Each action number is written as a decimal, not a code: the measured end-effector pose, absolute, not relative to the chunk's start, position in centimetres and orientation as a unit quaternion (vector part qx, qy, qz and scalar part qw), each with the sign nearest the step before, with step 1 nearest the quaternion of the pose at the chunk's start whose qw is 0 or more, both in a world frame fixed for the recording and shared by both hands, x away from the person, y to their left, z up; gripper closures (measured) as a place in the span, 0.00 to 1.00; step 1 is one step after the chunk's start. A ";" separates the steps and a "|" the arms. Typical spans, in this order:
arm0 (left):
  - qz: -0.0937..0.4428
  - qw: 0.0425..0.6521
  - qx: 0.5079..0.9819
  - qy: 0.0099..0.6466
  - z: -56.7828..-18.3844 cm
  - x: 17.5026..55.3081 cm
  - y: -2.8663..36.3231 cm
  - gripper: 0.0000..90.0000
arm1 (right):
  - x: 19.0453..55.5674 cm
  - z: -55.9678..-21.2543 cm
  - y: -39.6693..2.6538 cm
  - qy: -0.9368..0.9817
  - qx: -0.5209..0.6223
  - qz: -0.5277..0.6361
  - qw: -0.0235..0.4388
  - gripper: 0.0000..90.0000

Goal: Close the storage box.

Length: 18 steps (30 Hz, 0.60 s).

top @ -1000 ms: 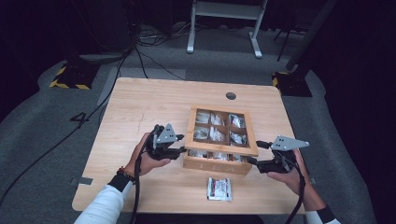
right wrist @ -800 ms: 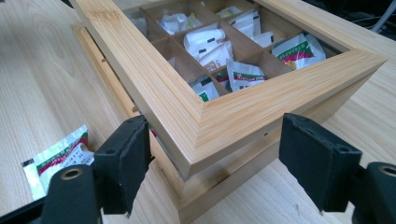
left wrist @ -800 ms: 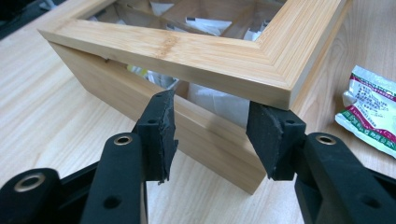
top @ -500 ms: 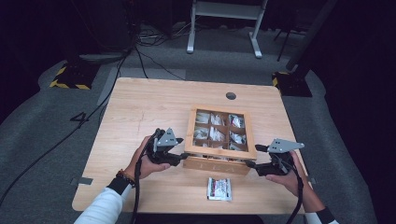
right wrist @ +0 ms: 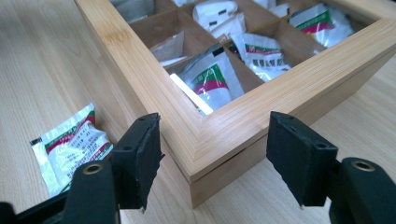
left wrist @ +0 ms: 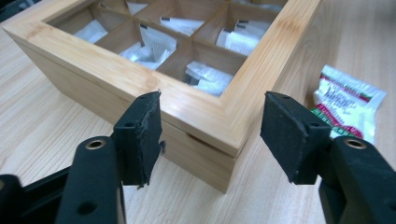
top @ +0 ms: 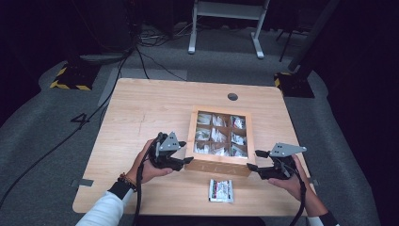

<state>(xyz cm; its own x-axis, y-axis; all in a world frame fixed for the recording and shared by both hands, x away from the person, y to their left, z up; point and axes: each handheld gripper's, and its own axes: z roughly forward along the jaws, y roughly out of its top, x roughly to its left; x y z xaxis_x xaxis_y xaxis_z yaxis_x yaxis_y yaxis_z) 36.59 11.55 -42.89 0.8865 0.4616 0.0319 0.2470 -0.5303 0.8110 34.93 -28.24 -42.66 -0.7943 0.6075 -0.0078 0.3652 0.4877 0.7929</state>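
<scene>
Both jaws of the left hand-held gripper (left wrist: 212, 135) stand apart around the near left corner of the wooden box (left wrist: 196, 107) on the desk (top: 141, 113). The right hand-held gripper (right wrist: 215, 154), jaws just closing but not touching, straddles the near right corner. An uneven squeeze could skew the lid or shove the box onto the loose packet (top: 221, 190).

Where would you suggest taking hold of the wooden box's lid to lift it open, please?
Probably at the two near corners of the lid, coming in from the person's side. A seam runs under the frame there, so the left gripper and right gripper, each open astride a corner, could pinch the thin frame edge above that seam and raise it evenly.
</scene>
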 end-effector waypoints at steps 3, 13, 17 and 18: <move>0.125 0.444 0.864 0.201 -42.8 36.4 11.4 0.48 | 34.8 -42.4 -28.5 0.844 0.286 0.429 0.148 0.46; 0.116 0.442 0.869 0.189 -43.0 36.5 10.7 0.59 | 34.7 -42.5 -28.2 0.849 0.276 0.425 0.146 0.50; 0.119 0.440 0.871 0.184 -43.0 36.5 10.6 0.61 | 34.6 -42.6 -28.2 0.852 0.276 0.420 0.148 0.50; 0.119 0.440 0.871 0.184 -43.0 36.5 10.6 0.61 | 34.6 -42.6 -28.2 0.852 0.276 0.420 0.148 0.50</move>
